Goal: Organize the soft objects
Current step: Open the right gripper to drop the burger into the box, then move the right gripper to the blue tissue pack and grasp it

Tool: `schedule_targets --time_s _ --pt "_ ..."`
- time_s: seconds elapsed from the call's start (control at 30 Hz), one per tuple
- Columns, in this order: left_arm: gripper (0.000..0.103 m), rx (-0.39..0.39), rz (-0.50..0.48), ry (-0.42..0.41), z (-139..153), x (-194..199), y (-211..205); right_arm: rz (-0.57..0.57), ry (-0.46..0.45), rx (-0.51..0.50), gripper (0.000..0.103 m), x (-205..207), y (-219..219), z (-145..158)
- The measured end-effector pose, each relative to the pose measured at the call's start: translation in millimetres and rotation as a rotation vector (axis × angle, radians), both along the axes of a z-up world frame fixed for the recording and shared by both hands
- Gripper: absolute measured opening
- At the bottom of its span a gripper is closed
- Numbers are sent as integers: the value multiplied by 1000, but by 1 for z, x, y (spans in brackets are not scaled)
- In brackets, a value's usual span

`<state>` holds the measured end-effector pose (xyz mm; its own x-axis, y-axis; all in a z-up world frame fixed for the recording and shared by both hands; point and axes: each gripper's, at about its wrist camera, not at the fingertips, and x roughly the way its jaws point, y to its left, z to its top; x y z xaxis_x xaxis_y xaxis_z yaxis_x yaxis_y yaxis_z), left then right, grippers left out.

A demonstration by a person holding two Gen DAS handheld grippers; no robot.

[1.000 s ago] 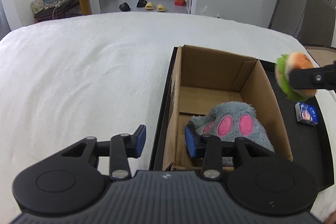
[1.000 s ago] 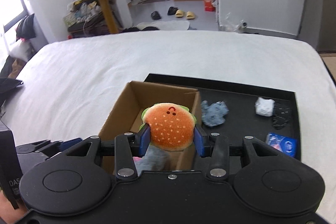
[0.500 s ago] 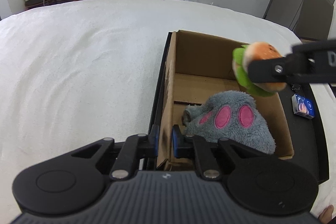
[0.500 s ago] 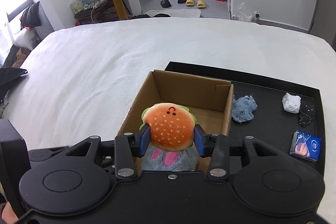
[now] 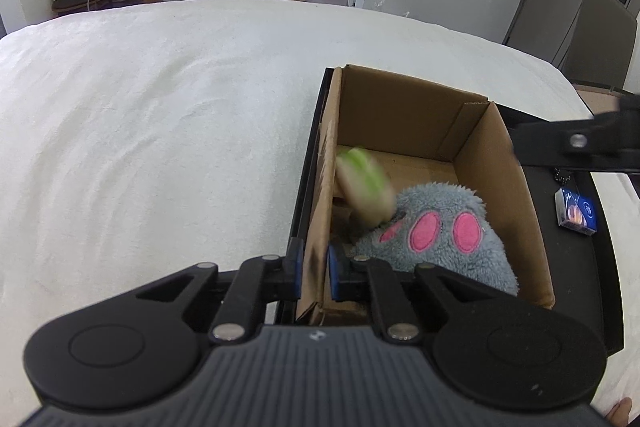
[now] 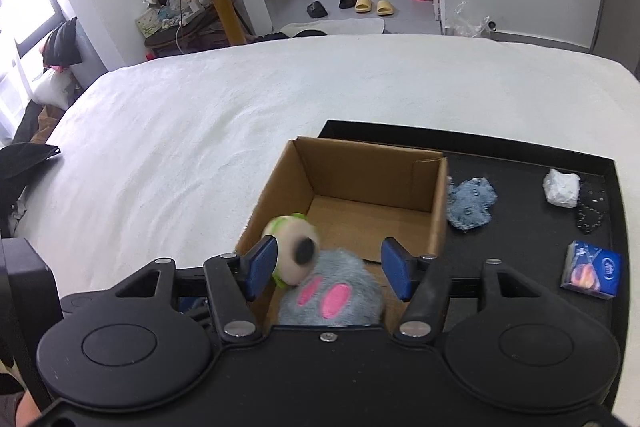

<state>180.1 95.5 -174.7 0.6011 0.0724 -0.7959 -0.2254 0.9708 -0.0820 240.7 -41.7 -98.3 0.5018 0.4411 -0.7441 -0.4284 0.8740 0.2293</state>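
An open cardboard box (image 5: 404, 115) (image 6: 368, 167) stands on a black tray (image 6: 532, 231) on the white bed. A grey plush with pink pads (image 5: 436, 235) (image 6: 328, 299) lies in the box. A burger plush (image 5: 364, 187) (image 6: 294, 251) is blurred, falling inside the box by its left wall, beside the grey plush. My left gripper (image 5: 314, 273) is shut on the box's left wall near the front corner. My right gripper (image 6: 324, 267) is open and empty above the box's near end; it shows at the right of the left wrist view (image 5: 576, 147).
On the tray right of the box lie a blue-grey denim soft piece (image 6: 470, 203), a white crumpled lump (image 6: 562, 187), a black dotted cloth (image 6: 592, 211) and a blue packet (image 6: 592, 269) (image 5: 576, 211). White bed (image 5: 160, 131) spreads left and beyond.
My right gripper has opened and let go of the burger plush, which has dropped into the box. My left gripper stays shut on the box wall.
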Motion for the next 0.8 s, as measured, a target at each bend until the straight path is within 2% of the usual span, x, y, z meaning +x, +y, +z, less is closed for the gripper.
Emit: schedule_targets --time_s 0.27,0.57,0.67,0.7,0.8 --pt "13 46 2 -16 6 -4 -9 -24 -8 -6 58 -1 -30 4" --pt "18 114 -5 -24 10 -4 -17 -60 -10 -13 58 0 -58 -3" --pt "30 126 -4 -23 11 -3 -18 -77 -7 -17 58 2 -71 -6" --pt "39 127 -4 -25 11 -3 -18 -83 -6 -19 58 3 -75 -7" --pt "52 135 -5 -38 14 -3 -20 -100 -2 -26 58 7 -87 -11"
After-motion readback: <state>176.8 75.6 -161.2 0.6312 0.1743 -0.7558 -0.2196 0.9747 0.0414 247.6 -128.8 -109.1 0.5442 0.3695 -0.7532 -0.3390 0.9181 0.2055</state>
